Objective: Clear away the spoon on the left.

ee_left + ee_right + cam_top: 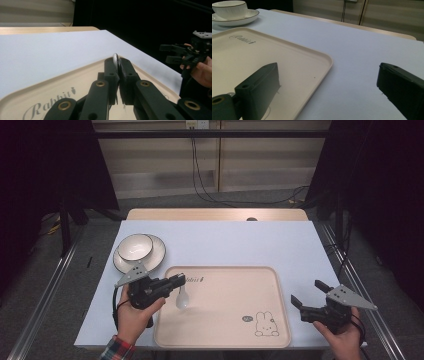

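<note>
A white spoon (182,297) hangs over the left part of the cream rabbit tray (225,320), bowl end down. My left gripper (177,281) is shut on its handle. In the left gripper view the spoon's thin white edge (115,58) shows between the closed jaws of the left gripper (118,67), above the tray (50,92). My right gripper (307,291) stands open with nothing in it, just off the tray's right edge. Its two jaws are wide apart in the right gripper view (329,82), over the tray's corner (322,60) and the white table.
A white bowl (135,246) sits on a white plate (156,255) at the table's back left, also seen as bowl (230,8) and plate (249,16). A white cloth (240,242) covers the table. The right gripper (172,53) shows far off in the left gripper view.
</note>
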Available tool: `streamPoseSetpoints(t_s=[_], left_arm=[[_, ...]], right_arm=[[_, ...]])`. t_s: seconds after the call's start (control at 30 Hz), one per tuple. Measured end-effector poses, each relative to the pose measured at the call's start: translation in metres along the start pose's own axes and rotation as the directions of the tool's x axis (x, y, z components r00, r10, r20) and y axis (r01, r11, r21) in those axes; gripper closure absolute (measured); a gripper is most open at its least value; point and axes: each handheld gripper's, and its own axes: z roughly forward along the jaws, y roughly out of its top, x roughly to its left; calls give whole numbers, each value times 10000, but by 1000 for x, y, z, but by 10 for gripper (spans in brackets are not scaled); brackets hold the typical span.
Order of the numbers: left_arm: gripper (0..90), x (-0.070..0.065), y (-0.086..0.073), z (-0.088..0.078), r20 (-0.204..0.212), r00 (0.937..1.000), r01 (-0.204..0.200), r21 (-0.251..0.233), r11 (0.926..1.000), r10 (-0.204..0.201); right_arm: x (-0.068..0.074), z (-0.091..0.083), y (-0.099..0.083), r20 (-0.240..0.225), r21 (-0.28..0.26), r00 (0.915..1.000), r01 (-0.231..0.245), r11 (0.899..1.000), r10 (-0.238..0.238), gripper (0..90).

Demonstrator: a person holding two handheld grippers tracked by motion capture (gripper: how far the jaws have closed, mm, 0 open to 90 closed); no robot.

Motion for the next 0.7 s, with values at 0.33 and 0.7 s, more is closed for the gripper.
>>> streamPoseSetpoints(t_s=[0.33,0.7], left_arm=[[856,-15,-10,-1,365,9993,-43,140,9999,38],[855,-14,-24,5,574,9983,57,583,9983,-90]], right_arm=[[1,0,0,41,38,10000,23,10000,-23,39],[1,0,0,25,34,9999,107,9999,-108,40]])
